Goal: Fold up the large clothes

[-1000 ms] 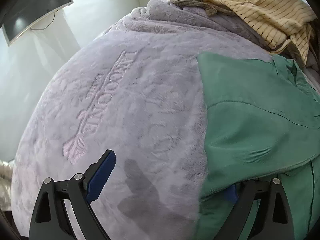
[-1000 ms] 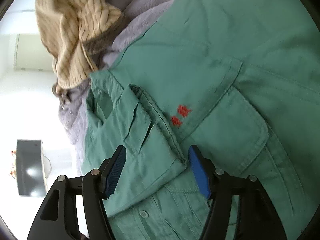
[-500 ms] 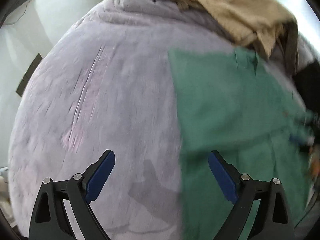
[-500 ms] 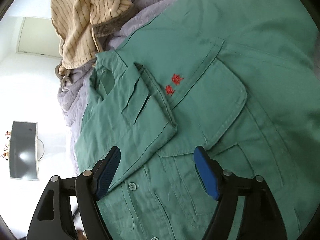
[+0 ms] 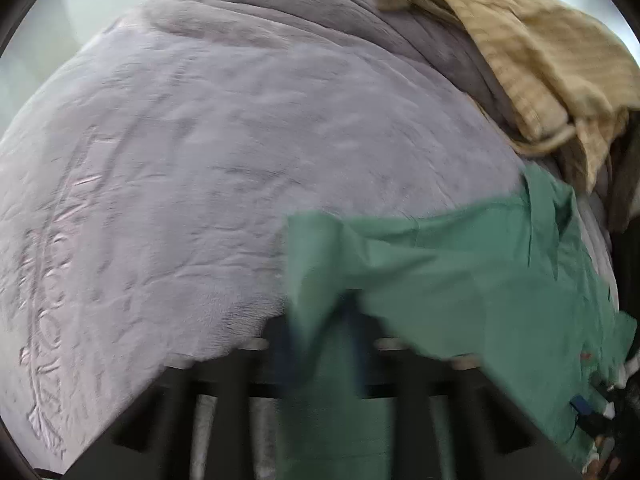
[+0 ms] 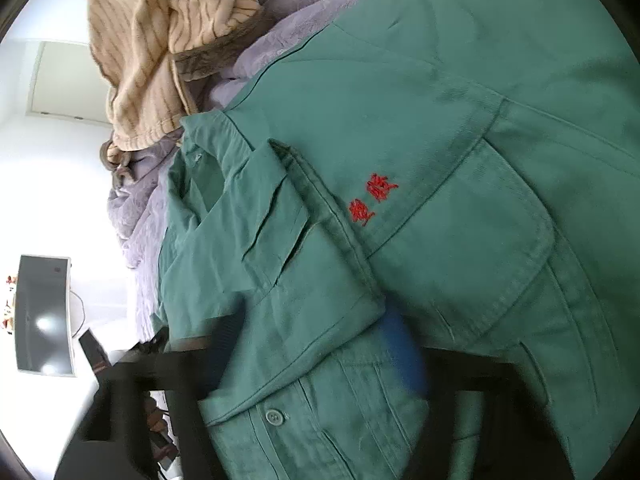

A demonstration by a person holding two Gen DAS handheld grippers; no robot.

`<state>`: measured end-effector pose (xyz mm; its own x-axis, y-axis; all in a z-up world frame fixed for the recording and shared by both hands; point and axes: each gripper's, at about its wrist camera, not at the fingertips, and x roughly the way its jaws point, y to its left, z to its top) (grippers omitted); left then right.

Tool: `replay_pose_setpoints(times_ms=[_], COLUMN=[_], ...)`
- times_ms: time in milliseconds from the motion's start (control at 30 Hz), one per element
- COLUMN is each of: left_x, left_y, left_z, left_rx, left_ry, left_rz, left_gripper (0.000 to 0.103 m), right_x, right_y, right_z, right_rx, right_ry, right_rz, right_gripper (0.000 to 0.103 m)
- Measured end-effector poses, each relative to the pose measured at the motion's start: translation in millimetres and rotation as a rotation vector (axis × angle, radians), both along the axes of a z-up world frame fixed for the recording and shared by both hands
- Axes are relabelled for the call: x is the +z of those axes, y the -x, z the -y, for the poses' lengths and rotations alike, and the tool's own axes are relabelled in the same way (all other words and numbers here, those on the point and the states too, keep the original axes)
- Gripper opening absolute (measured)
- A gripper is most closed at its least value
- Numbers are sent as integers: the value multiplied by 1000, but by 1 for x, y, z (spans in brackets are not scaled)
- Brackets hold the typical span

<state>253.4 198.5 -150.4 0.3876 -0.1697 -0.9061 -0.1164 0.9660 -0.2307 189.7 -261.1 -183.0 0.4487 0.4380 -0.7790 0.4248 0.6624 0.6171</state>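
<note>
Green work shirt [image 6: 420,128] spread on a lilac plush blanket [image 5: 240,152], taken at two edges.

The cloth is judged soft, light and limp; hems and folded edges are the best holds. Its left edge is pinched in the left tool [image 5: 320,344], held low. The right tool [image 6: 316,344] is closed on the folded sleeve cuff, though blurred. A striped beige garment [image 6: 160,40] is heaped beyond.

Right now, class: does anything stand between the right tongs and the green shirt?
Nothing visible does. The right tongs are already at the green shirt, its folded sleeve cuff lying between their fingers.
</note>
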Motion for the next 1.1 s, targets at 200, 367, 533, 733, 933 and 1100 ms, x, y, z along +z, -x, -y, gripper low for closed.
replay_pose_setpoints(times_ms=[200, 367, 533, 733, 933, 1100], left_x=[10, 2, 24, 67, 72, 28], left_y=[11, 7, 26, 81, 115, 136], left_z=[-13, 0, -15, -35, 1, 24], left_rx=[40, -2, 22, -38, -152, -218], left_ry=[4, -113, -158, -59, 44, -68], left_rz=[57, 66, 84, 92, 109, 36], left_gripper=[7, 7, 7, 7, 7, 7], right_x=[30, -8, 24, 42, 29, 4], right_y=[-17, -24, -9, 24, 10, -10], right_z=[-10, 8, -1, -57, -138, -170], right_rx=[126, 110, 139, 315, 390, 421], right_ry=[196, 157, 235, 20, -61, -23], right_rz=[119, 36, 38, 83, 114, 66], right_gripper=[7, 7, 28, 44, 44, 44])
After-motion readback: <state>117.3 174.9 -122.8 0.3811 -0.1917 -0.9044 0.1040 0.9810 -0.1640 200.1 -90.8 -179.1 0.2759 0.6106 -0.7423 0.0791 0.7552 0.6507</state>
